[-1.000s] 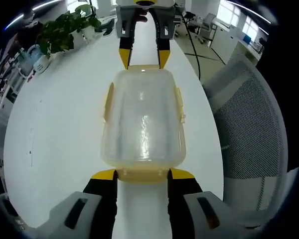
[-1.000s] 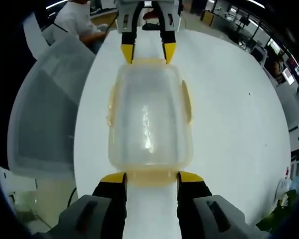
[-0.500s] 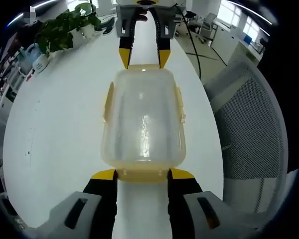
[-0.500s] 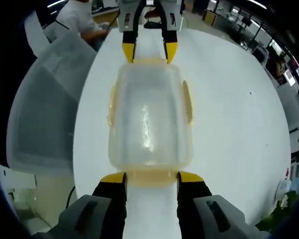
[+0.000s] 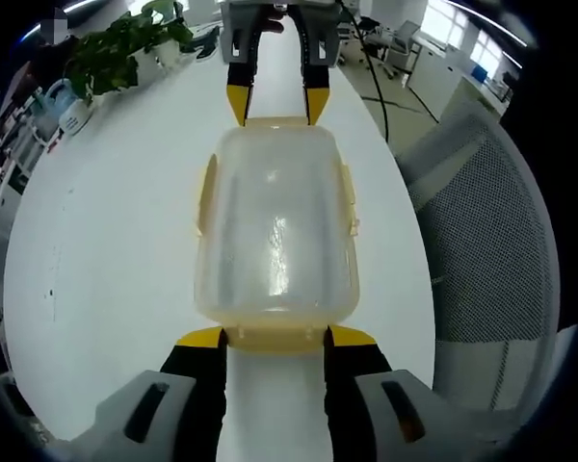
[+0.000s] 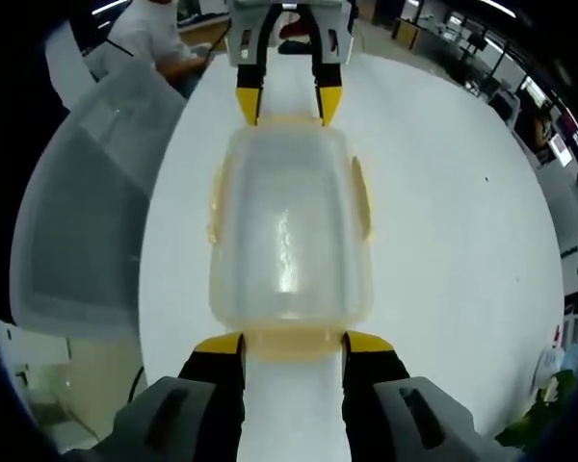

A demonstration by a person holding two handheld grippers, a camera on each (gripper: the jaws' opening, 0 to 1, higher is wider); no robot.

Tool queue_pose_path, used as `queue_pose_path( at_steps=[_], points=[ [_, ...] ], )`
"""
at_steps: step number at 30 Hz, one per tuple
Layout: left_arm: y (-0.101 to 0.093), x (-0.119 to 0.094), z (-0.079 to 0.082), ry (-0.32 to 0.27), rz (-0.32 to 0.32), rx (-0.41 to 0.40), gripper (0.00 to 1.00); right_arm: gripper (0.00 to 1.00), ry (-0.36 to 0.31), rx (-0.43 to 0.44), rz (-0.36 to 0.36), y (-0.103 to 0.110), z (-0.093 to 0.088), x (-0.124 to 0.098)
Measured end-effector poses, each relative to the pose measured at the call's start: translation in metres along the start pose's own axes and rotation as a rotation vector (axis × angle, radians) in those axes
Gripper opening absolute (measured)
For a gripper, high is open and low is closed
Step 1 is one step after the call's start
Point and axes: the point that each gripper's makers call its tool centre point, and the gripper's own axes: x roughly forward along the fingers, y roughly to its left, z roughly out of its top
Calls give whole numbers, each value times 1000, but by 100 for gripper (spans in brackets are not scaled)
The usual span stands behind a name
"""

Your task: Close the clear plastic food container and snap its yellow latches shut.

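A long white worktop (image 5: 106, 250) is seen stretching away beneath both cameras, and the clear plastic food container (image 5: 275, 231) is set on it lengthwise, between the two grippers that face each other across it. A mesh-backed chair (image 5: 482, 250) is seen just beside the worktop in the left gripper view, and its pale back (image 6: 87, 202) is seen again in the right gripper view. A leafy potted plant (image 5: 111, 53) is stood at the far side of the worktop.

The container's lid is laid on top of its body, and yellow latches are seen along its long sides (image 5: 205, 197) (image 5: 347, 197) and at its ends (image 5: 275, 337). Whether each latch is snapped down cannot be told.

The left gripper (image 5: 275, 336) is placed at the near end of the container in its own view, its yellow-tipped jaws spread about as wide as the end latch, one at each side of it. The right gripper (image 6: 292, 344) is placed the same way at the opposite end, its jaws held equally wide about that end latch (image 6: 291, 342). Whether the tips press on the plastic cannot be told.
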Motion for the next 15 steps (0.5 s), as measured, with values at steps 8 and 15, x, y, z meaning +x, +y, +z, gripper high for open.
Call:
queue_pose_path(
  at_steps=[8,15],
  points=[
    [-1,-1,1,2,-6,-3,39,38,1,0,6,2,0,-1],
    [-2,1,5,-4,-2,9,39,38,8,-1,-1,1,-5,-2]
  ],
)
